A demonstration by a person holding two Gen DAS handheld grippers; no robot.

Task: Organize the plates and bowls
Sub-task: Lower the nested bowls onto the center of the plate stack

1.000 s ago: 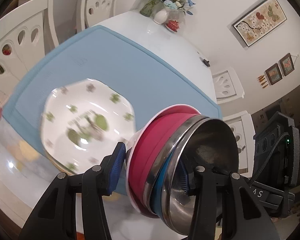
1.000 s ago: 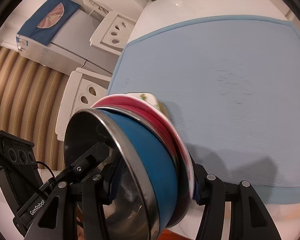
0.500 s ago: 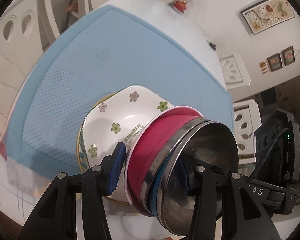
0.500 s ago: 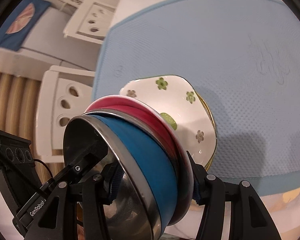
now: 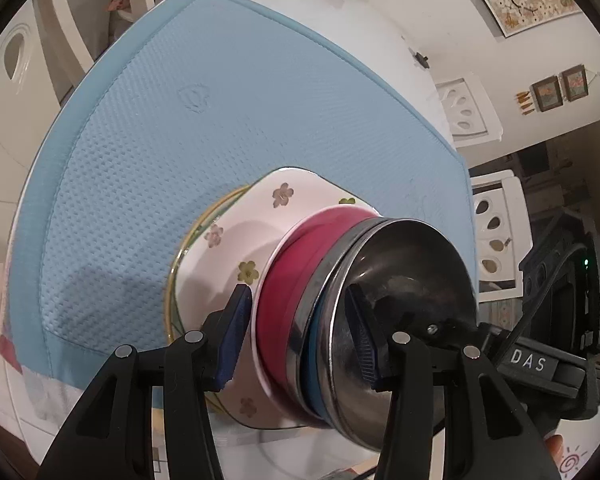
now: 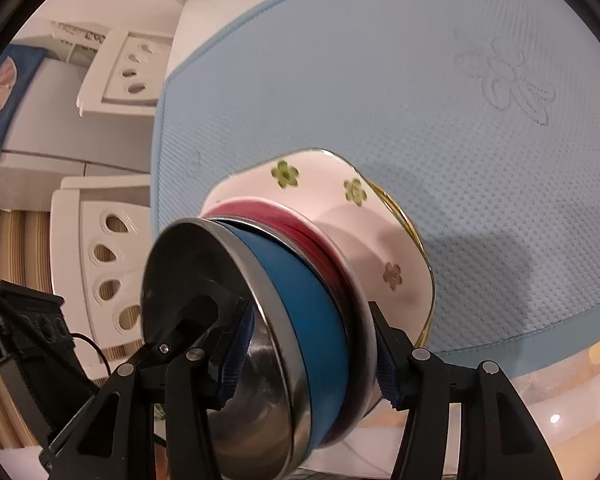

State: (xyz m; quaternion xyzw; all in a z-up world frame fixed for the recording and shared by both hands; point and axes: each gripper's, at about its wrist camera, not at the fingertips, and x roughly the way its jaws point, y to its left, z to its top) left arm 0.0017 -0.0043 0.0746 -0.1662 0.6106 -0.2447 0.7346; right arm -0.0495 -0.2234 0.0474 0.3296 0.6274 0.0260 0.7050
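Lowered since a second ago: the nested bowl stack (image 5: 364, 312), then held above the mat well short of the flowered plate, now sits over the plate and covers much of it. Half a second ago it was already nearly there.

- Stack: steel-lined blue bowl (image 6: 312, 344) inside a pink bowl (image 5: 288, 284); tilted, mouth toward lower centre of both views.
- Left gripper (image 5: 296, 340): pinching the stack's wall, one pad outside on the pink bowl, the other inside the steel bowl.
- Right gripper (image 6: 308, 360): same kind of grip on the opposite side, one pad inside the steel, one outside on the pink rim.
- Flowered plate (image 5: 260, 236): white, squarish, centre of left view, lying on a gold-rimmed plate (image 6: 414, 236).
- Blue mat (image 5: 228, 120) under the plates, filling the upper frame; white table (image 5: 360, 20) beyond.
- Contact between stack and plate: cannot tell.
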